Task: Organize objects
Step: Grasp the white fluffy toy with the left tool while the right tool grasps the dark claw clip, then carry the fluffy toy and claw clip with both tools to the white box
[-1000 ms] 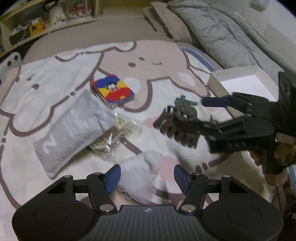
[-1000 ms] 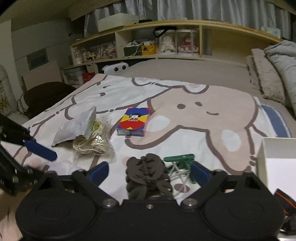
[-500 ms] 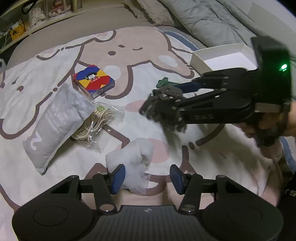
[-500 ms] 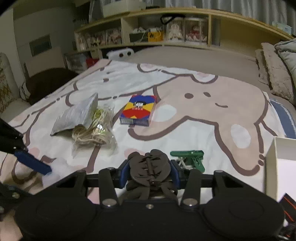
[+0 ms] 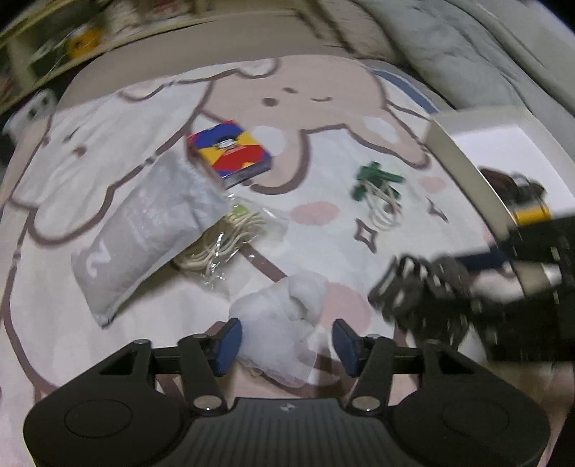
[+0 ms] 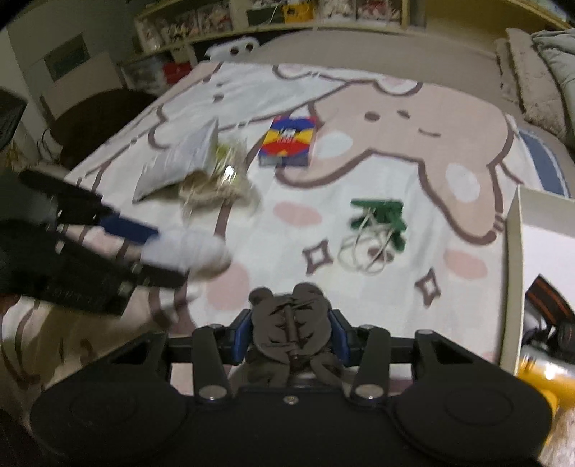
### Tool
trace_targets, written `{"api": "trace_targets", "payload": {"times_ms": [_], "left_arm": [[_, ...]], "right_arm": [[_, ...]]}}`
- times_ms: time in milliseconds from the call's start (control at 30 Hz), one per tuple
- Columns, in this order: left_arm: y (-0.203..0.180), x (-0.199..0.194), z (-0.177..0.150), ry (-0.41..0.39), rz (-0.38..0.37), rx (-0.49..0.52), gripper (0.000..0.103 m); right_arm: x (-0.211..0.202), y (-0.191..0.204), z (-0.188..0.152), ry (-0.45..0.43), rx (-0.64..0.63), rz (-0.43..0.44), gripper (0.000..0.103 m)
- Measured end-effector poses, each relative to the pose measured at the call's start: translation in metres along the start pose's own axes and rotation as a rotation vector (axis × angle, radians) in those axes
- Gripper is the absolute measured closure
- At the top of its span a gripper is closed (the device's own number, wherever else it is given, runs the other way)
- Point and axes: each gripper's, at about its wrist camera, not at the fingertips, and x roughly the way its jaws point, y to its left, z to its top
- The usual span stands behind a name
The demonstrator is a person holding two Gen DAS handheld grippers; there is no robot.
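The right hand-held gripper [image 6: 290, 339] pinches a blurred brown hair claw [image 6: 291, 323] near the half-cropped white box [image 6: 512, 273], while the left hand-held gripper [image 5: 284, 339], jaws just reopening, loosely straddles a white wad [image 5: 284, 323].

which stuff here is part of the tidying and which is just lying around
In the job:
- brown hair claw, gripped in the right gripper
- white wad between the left gripper's jaws
- white box
- green clips
- card box
- grey pouch
- string bag

Just lying about:
- duvet
- shelf clutter
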Motion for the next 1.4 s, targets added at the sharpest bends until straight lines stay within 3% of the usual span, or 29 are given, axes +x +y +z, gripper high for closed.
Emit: {"api": "trace_targets", "payload": {"times_ms": [200,433,633,967,1167,1400], "left_arm": [[0.001,0.007,0.003,-0.016,0.046,-0.175,0.036],[0.013,0.023,-0.005,-0.029,0.08,-0.45,0.035],[0.015,0.025,-0.005,-0.07,0.088,-0.555,0.036],[0.019,0.022,-0.005,-0.099,0.071,-0.605,0.048],[0.018,0.016,-0.005,-0.116,0.046,-0.611,0.051],[0.008,-0.005,0.002,-0.187,0.036,-0.547,0.051]], "right_arm": [[-0.003,-0.001,0.0,0.016,0.004,0.003,0.057],[-0.008,0.003,0.002,-0.002,-0.017,0.017,0.057],[-0.003,0.004,0.0,0.012,-0.027,0.008,0.057],[-0.006,0.002,0.001,-0.001,-0.014,-0.004,0.057],[-0.011,-0.004,0.003,-0.025,0.011,-0.014,0.057],[-0.024,-0.015,0.01,-0.082,0.042,-0.039,0.057]]}}
